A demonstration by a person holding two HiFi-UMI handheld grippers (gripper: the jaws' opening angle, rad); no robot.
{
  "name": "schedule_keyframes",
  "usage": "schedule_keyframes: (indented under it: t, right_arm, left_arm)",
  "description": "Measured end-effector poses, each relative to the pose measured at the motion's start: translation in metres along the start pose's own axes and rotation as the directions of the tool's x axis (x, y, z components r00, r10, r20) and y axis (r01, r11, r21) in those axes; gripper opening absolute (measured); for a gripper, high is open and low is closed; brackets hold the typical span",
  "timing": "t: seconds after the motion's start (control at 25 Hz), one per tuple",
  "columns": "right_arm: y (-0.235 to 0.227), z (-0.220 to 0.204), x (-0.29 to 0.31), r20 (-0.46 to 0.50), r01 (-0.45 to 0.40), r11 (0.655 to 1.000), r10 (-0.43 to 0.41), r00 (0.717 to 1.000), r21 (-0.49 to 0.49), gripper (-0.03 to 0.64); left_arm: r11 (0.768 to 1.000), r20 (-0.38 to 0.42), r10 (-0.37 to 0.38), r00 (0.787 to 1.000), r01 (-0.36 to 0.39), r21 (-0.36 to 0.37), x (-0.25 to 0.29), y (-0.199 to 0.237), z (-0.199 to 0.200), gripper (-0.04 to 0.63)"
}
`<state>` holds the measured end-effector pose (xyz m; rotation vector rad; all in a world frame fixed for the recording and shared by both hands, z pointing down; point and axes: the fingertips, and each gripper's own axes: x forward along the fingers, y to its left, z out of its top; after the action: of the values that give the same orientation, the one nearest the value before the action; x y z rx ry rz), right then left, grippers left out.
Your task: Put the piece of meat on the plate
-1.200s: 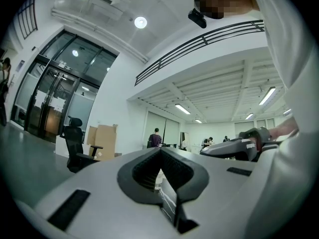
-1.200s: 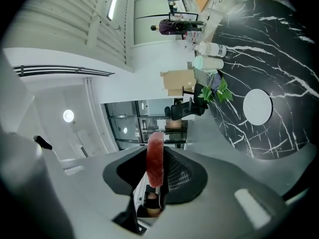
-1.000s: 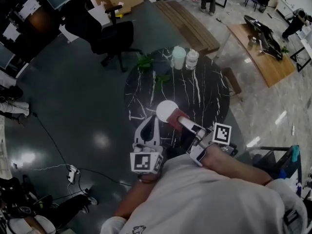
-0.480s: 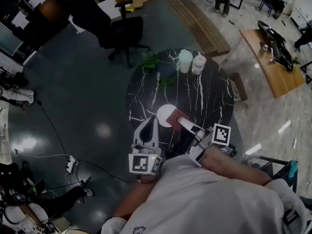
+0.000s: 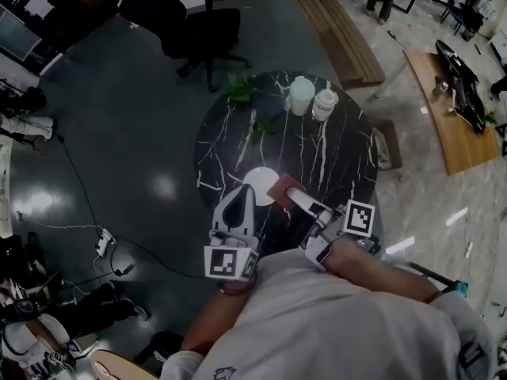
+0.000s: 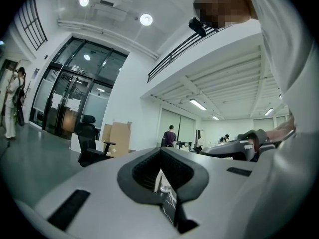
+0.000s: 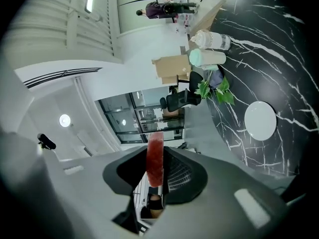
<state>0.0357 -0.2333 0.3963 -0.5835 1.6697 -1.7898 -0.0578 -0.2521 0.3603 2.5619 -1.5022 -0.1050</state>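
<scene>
On my left, the left gripper (image 5: 241,199) hovers over the near edge of the round black table (image 5: 337,157). Its jaws stand a little apart with nothing between them, and through the slit in the left gripper view I see only a strip of marbled tabletop. Just beyond its tips lies the white plate (image 5: 255,182), bare on the part I can see. At the plate's right rim is the piece of meat (image 5: 283,188), a flat red slab clamped in my right gripper (image 5: 294,199). The right gripper view shows it edge-on, pinched between the dark pads (image 7: 182,176) and sticking out past them. I am in the carrying step: the meat is lifted and brought up to the plate but not yet laid on it. From above it seems to overlap the rim. From the right gripper itself the plate sits off to one side of the line along the jaws, so I judge the slab is not yet properly over the middle. How high it hangs above the plate I cannot tell. Next I need to shift the right gripper a little left so the meat is over the centre, lower it until the slab rests flat, then part the jaws and draw back without dragging it off the rim.
</scene>
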Motion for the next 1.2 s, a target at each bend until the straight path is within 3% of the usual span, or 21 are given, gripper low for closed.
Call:
schedule_keyframes:
  t: [0.36,0.6,0.8,1.2]
  right_arm:
    - [-0.036,0.023,-0.013,-0.13,0.078,0.996,-0.073,0.989,0.035,0.092]
    - [-0.077,0.02,0.001,-0.225,0.131,0.991,-0.129,0.966,-0.006,0.092]
    - [-0.112,0.012,0.012,-0.251,0.178,0.984,-0.175,0.952,-0.009,0.092]
    - [-0.174,0.017,0.027,-0.27,0.248,0.968,-0.252,0.929,-0.048,0.092]
  left_arm:
    - [0.996,-0.021,0.081,0.996,-0.081,0.032,0.015,-0.003,-0.039,0.006]
    - [0.989,-0.027,0.148,0.989,-0.147,0.035,0.015,0.029,-0.065,0.006]
    - [0.992,-0.073,0.116,0.991,-0.112,0.058,0.015,0.043,-0.1,0.007]
    - [0.994,-0.109,0.112,0.988,-0.111,0.014,0.02,0.076,-0.15,0.008]
